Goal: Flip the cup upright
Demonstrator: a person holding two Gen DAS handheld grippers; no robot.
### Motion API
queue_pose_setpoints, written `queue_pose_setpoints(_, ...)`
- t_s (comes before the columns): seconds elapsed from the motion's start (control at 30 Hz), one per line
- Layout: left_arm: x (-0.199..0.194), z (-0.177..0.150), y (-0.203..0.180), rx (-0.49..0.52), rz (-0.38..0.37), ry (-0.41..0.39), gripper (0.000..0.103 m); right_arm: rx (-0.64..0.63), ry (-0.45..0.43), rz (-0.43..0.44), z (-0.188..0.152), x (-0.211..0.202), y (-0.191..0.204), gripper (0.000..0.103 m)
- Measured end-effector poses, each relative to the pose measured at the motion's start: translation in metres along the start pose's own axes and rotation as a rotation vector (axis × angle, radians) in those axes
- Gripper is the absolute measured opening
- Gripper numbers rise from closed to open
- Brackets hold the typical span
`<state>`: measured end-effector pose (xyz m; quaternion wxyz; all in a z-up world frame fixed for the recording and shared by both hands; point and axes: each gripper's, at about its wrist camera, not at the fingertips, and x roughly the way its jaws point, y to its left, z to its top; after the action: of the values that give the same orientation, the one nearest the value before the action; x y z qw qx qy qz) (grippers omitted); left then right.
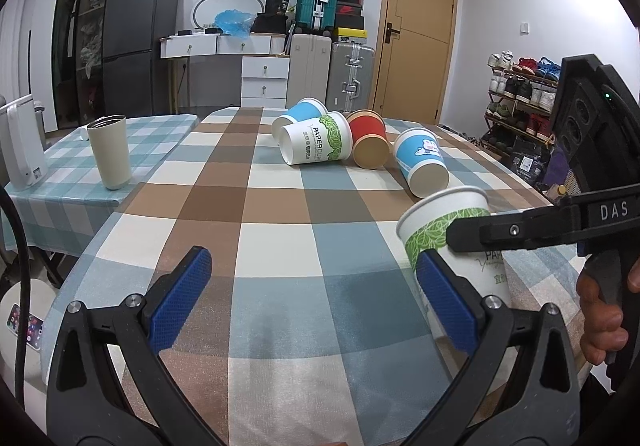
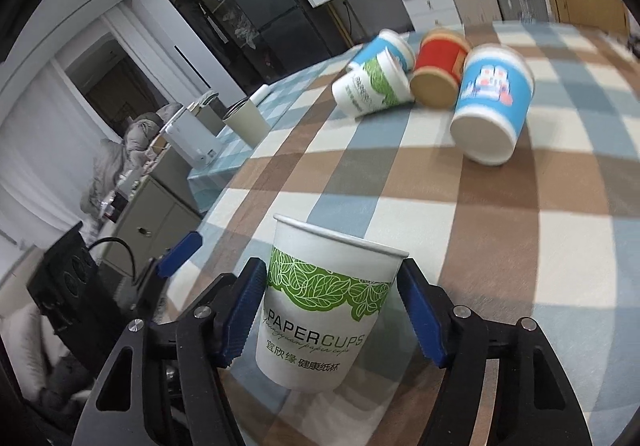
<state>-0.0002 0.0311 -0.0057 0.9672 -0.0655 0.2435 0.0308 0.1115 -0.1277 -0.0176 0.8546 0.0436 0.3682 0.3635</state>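
Left wrist view: the left gripper hangs wide open and empty over the checked table, its blue pads well apart. At right, the right gripper holds a white cup with a green leaf band, mouth up and tilted a little, near the table's right edge. Four more cups lie on their sides in a cluster farther back: a blue one, a green-leaf one, a red one and a second blue one. A tumbler stands upright at left.

Right wrist view: the right gripper is closed on the held cup, a pad against each side, rim uppermost. Whether its base touches the cloth cannot be told. By this look, one cup is turned and awaits setting down; the four tipped cups remain.
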Motion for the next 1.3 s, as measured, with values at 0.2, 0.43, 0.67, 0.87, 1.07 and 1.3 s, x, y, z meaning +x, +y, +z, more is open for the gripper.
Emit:
queue_pose_setpoints(0.2,0.000,0.000,0.000,0.002,-0.001,0.000,0.102,-0.122,-0.086,-0.129,0.006,0.000,0.012,0.069)
queue_pose_setpoints(0.43,0.000,0.000,0.000,0.001,0.000,-0.001,0.102,-0.199,-0.152,-0.238,0.014,0.005,0.019,0.069)
queue_pose_setpoints(0.67,0.000,0.000,0.000,0.002,0.001,-0.001,0.102,-0.232,-0.145,-0.278,0.013,0.013,0.020,0.068)
queue_pose_setpoints(0.87,0.000,0.000,0.000,0.002,0.001,-0.001,0.102,-0.249,-0.144,-0.266,0.008,0.008,0.024,0.067)
queue_pose_setpoints(1.07,-0.001,0.000,0.000,0.002,0.002,-0.003,0.102,-0.275,-0.131,-0.234,-0.008,-0.007,0.026,0.066)
queue_pose_setpoints(1.3,-0.001,0.000,0.000,0.003,0.001,-0.003,0.102,-0.314,-0.089,-0.207,-0.032,-0.018,0.026,0.064)
